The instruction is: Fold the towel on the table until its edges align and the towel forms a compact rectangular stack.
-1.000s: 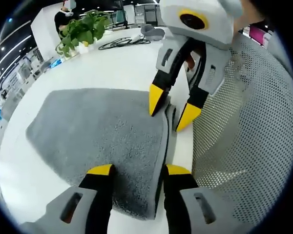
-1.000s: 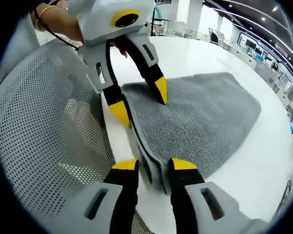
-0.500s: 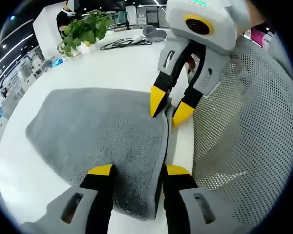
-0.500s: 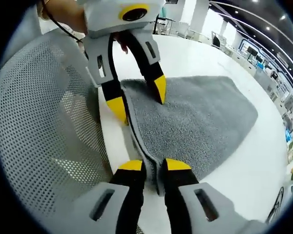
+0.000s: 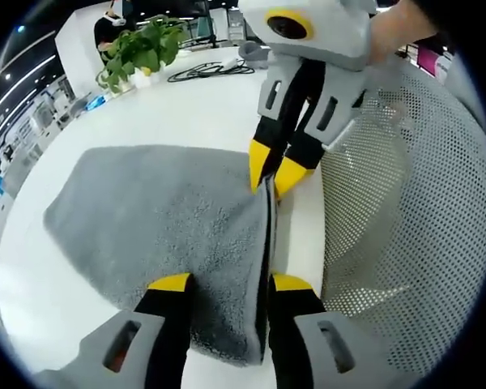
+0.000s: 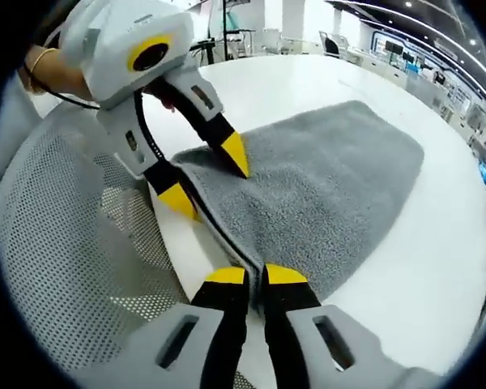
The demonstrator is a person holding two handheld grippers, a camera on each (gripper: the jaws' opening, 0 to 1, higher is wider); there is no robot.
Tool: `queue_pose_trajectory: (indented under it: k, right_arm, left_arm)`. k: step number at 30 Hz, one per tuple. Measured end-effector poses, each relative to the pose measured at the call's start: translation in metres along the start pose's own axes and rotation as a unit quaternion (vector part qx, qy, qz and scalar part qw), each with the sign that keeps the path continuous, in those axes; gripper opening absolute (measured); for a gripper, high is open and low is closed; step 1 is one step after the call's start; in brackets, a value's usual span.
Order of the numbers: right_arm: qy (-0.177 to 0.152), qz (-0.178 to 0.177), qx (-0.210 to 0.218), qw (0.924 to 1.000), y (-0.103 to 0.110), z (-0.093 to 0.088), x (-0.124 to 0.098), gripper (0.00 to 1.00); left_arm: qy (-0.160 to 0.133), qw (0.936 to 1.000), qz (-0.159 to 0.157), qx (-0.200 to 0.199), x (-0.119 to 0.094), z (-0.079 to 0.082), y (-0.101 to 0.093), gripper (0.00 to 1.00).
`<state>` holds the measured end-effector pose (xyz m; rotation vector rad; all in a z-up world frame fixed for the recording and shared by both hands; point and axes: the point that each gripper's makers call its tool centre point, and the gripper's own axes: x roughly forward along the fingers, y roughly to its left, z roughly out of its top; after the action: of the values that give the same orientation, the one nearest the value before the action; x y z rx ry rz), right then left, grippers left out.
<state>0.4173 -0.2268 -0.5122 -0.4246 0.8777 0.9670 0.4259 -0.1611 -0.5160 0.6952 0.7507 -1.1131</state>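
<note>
grey towel spread on white worktop, near edge by mesh chair, right gripper pinched shut on its edge, left gripper straddling same edge, jaws apart, potted plant beyond

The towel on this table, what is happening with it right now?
A person is folding a grey towel on a white table with two hand-held grippers. The right gripper has its jaws shut on the towel's near edge at one corner. The left gripper straddles the same edge at the other corner, jaws open around it. The towel lies flat, apparently already doubled. A mesh chair stands by the table edge.
</note>
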Motion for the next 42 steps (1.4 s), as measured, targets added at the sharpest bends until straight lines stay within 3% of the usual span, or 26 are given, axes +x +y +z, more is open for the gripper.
queue_pose_trajectory:
  k: [7, 12, 17, 22, 26, 28, 29, 32, 37, 42]
  right_arm:
    - [-0.002, 0.007, 0.010, 0.9999, 0.002, 0.002, -0.001, 0.04]
    - [-0.012, 0.013, 0.017, 0.9997, 0.004, 0.005, 0.001, 0.05]
    - [-0.010, 0.013, 0.006, 0.9998, 0.005, 0.007, -0.001, 0.06]
    - [-0.025, 0.010, -0.006, 0.9996, 0.004, 0.009, -0.004, 0.08]
    - [-0.040, -0.006, -0.030, 0.9987, 0.005, 0.012, -0.011, 0.12]
    - [-0.041, -0.020, -0.059, 0.9972, 0.003, 0.011, -0.015, 0.16]
    - [-0.041, -0.027, -0.078, 0.9957, 0.003, 0.011, -0.017, 0.17]
    - [-0.036, -0.040, -0.122, 0.9910, 0.006, 0.010, -0.022, 0.25]
    - [-0.038, -0.058, -0.146, 0.9867, 0.005, 0.009, -0.023, 0.31]
    - [-0.024, -0.101, -0.212, 0.9718, -0.008, 0.013, -0.023, 0.31]
  left_arm:
    - [0.009, 0.9998, 0.001, 0.018, 0.001, -0.001, 0.004, 0.29]
    - [0.032, 0.9976, 0.019, 0.059, 0.003, 0.002, 0.013, 0.15]
    - [0.060, 0.9952, -0.005, 0.077, 0.000, 0.004, 0.013, 0.12]
    - [0.044, 0.9982, -0.041, 0.006, -0.005, 0.006, 0.014, 0.10]
    - [0.027, 0.9964, -0.066, -0.046, -0.002, 0.004, 0.021, 0.10]
    - [0.020, 0.9939, -0.079, -0.074, -0.002, 0.004, 0.023, 0.10]
    - [0.016, 0.9907, -0.098, -0.093, -0.003, 0.008, 0.017, 0.10]
    - [0.002, 0.9821, -0.117, -0.148, -0.008, 0.010, 0.022, 0.10]
    - [-0.004, 0.9758, -0.128, -0.177, -0.012, 0.013, 0.027, 0.10]
    - [-0.008, 0.9671, -0.146, -0.208, -0.016, 0.017, 0.024, 0.10]
